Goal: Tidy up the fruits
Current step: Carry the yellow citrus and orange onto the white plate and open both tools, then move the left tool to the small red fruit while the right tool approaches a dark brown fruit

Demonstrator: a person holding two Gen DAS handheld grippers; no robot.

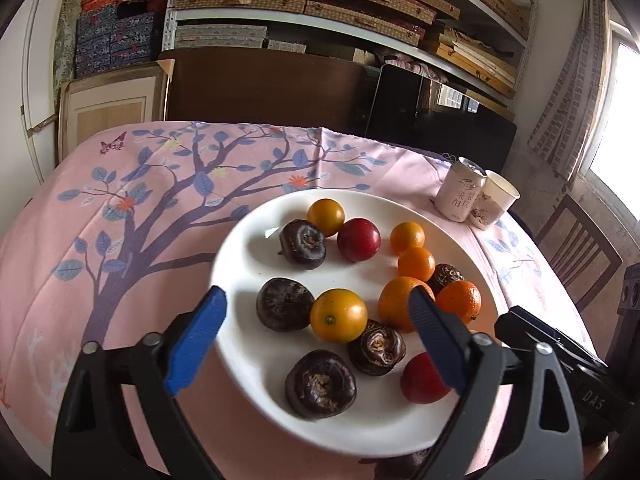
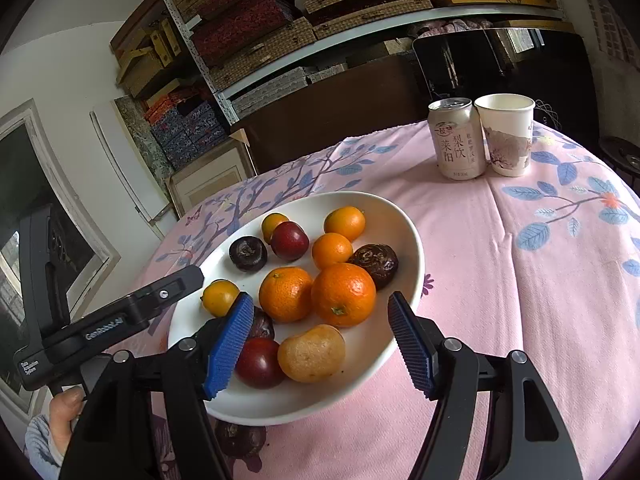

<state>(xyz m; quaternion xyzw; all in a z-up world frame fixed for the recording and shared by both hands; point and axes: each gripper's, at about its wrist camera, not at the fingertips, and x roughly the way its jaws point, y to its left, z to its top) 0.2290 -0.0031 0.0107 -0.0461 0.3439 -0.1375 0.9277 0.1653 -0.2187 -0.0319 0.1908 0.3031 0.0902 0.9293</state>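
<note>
A white plate (image 1: 248,248) on the pink tablecloth holds several fruits: orange tangerines (image 1: 404,302), small yellow-orange kumquats (image 1: 338,315), red plums (image 1: 358,239) and dark brown water chestnuts (image 1: 320,384). My left gripper (image 1: 320,316) is open and empty, its blue fingers spread above the plate's near half. In the right wrist view the same plate (image 2: 404,232) shows the tangerines (image 2: 343,294), a red plum (image 2: 259,362) and a pale yellow fruit (image 2: 312,353). My right gripper (image 2: 322,340) is open and empty above the plate's near edge. One dark chestnut (image 2: 240,438) lies on the cloth beside the plate.
A drink can (image 2: 456,138) and a paper cup (image 2: 508,134) stand together on the table beyond the plate. The left gripper's body (image 2: 120,320) reaches in from the left. Shelves of boxes (image 1: 320,0) stand behind the table, and a wooden chair (image 1: 580,252) is at the right.
</note>
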